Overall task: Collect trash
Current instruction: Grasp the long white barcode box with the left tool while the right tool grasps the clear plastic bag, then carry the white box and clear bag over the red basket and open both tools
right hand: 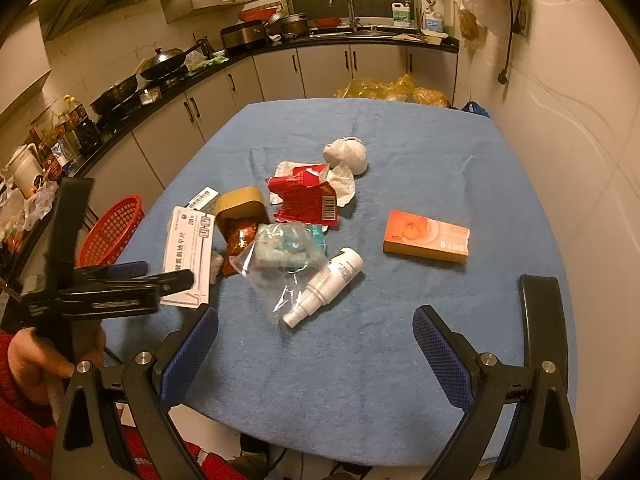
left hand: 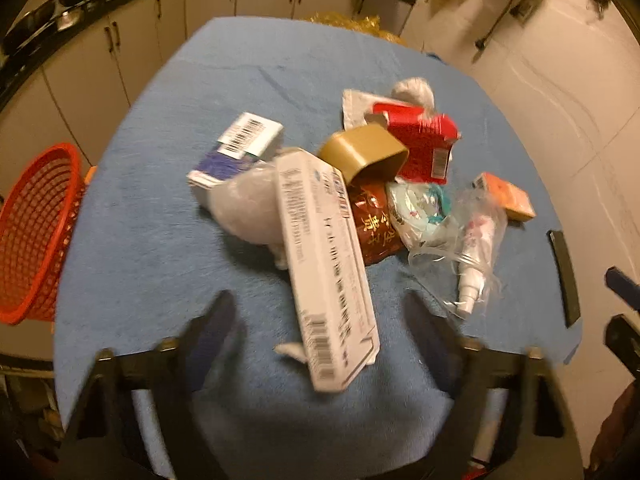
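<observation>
Trash heap sits mid-tabletop, nothing visibly collected yet. The red mesh basket point(right hand: 114, 229) off the tabletop's left edge shows no contents in the part either view shows, though its bottom is hidden.

Heap contents: long white carton point(left hand: 326, 270) at the near-left, leaning across a grey-white bag; gold tin point(right hand: 240, 207) on its side; red carton point(right hand: 306, 197), torn; clear plastic bag point(right hand: 286, 258) with teal bits; white spray bottle point(right hand: 326, 280) touching that bag; crumpled tissue ball point(right hand: 347, 154) behind. Orange box point(right hand: 426, 240) lies apart, to the right.

Left gripper point(left hand: 320, 312): fingers straddle the near end of the white carton, partly closed. Left view is motion-blurred, so contact is uncertain; they look a little clear of its sides. Right gripper point(right hand: 316, 344): fingers spread wide over bare blue cloth, holding nothing.

Judgement: first pick under way; every item left to go.

Room: bare cloth in front of and around the heap on the near and right sides. Wall close along the tabletop's right edge; a dark flat object point(left hand: 564, 278) lies near that edge. The white carton lies near the left edge, the basket just beyond and lower. The two grippers sit near each other at the near-left corner.
</observation>
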The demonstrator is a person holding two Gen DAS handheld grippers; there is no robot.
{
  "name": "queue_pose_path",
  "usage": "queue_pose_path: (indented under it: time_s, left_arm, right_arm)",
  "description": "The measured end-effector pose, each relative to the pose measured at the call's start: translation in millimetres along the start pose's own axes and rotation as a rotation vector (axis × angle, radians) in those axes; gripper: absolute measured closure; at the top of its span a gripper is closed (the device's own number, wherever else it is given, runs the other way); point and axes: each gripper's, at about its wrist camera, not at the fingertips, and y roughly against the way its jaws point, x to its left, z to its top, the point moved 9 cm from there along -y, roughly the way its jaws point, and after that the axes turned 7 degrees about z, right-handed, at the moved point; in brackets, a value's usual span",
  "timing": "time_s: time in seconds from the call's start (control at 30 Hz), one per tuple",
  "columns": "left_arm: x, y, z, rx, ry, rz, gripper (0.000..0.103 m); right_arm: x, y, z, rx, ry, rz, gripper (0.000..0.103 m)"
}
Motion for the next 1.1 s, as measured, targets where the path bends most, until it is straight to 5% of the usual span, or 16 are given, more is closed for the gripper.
queue_pose_path:
  time_s: [0.17, 0.53, 0.9, 0.93, 1.0, 1.1]
  left_arm:
    - [-9, -16, -2, 0.052, -0.02, -0.027, 0.089]
    - [-9, 29, -3, -0.07, -0.13, -0.011, 0.09]
    - [-6, 45, 7, -0.128, -0.148, 0.041, 0.09]
    - [-4, 46, 7, -0.129, -0.143, 0.043, 0.09]
    - [0, 47, 9, -0.13, -0.127, 0.046, 0.09]
    - [2, 49, 7, -0.136, -0.114, 0.047, 0.09]
  right_arm:
    - [-4, -8, 6, 0.014, 0.026, 0.014, 0.003]
    - [22, -60, 14, 0.105, 0.213, 0.086, 0.003]
    - [20, -124, 27, 0.173, 0.343, 0.048, 0.004]
    - [20, -126, 26, 0.185, 0.336, 0.06, 0.005]
    - [19, -130, 23, 0.207, 0.31, 0.085, 0.03]
    - [16, -133, 18, 0.233, 0.248, 0.121, 0.033]
